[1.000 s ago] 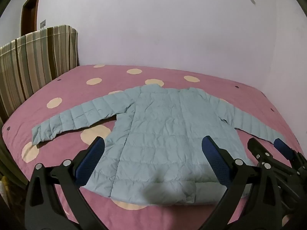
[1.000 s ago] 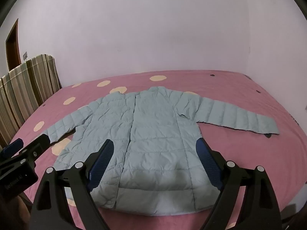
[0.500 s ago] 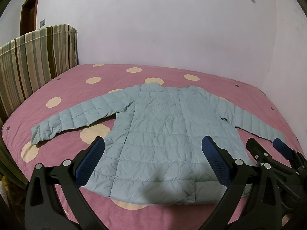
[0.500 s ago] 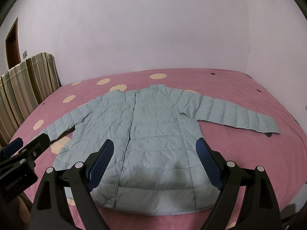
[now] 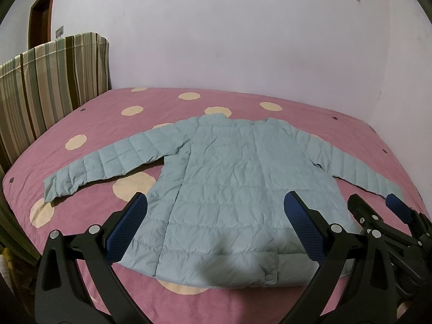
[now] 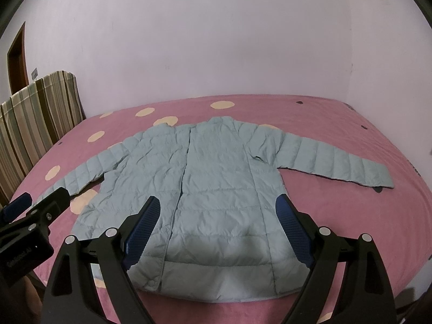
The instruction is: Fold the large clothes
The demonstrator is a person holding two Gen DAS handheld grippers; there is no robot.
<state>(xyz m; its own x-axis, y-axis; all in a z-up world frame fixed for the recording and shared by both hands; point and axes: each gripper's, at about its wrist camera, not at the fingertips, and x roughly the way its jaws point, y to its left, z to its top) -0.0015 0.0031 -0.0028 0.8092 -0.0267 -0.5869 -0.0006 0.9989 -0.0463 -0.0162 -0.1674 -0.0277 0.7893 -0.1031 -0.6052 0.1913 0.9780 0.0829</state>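
Observation:
A pale blue quilted jacket [image 5: 229,178] lies flat on the bed, collar toward the far wall, hem toward me, both sleeves spread out sideways. It also shows in the right wrist view [image 6: 205,186]. My left gripper [image 5: 216,225] is open and empty, held above the jacket's hem. My right gripper [image 6: 217,228] is open and empty, also above the hem. The right gripper shows at the right edge of the left wrist view [image 5: 378,216]. The left gripper shows at the left edge of the right wrist view [image 6: 35,210].
The bed has a pink cover with cream dots [image 5: 135,110]. A striped headboard [image 5: 51,81] stands at the left. White walls close the far side and right side. A brown door [image 5: 40,19] is at far left.
Both grippers have drifted slightly, so the jacket sits a little lower and nearer in the views. Both stay open. The jacket has not moved.

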